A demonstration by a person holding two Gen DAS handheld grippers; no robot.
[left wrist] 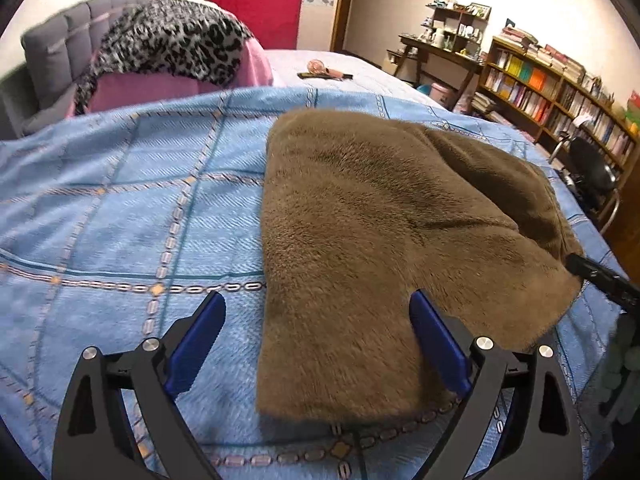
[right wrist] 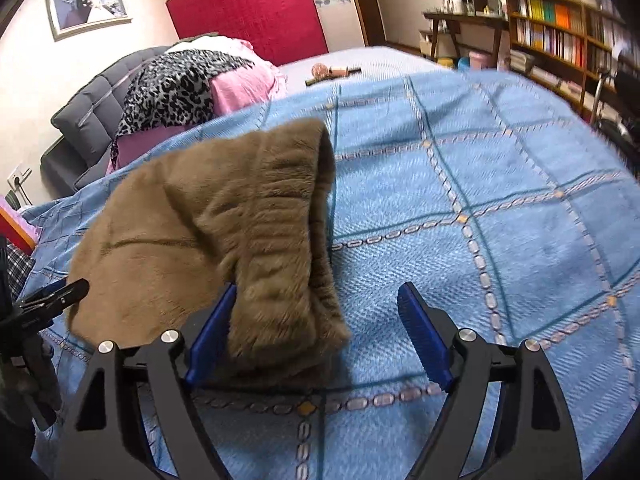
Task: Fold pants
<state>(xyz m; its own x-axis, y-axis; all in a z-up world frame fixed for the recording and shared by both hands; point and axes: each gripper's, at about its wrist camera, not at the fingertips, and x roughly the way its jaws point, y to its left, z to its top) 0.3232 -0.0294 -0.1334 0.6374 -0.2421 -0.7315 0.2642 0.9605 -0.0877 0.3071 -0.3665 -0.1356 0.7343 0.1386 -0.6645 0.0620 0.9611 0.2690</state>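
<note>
Lying folded on the blue blanket (left wrist: 120,208) atop the bed, brown pants (left wrist: 360,220) sit betw. your claws; left claw (left wrist: 316,344) & right claw (right wrist: 320,336) both spread wide, pinching nothing.

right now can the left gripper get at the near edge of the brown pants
Probably yes. The left gripper stands open just short of the brown pants, which lie flat on the blue blanket. Their near edge sits between the jaws with nothing over it. The right gripper is off at the far corner.
</note>
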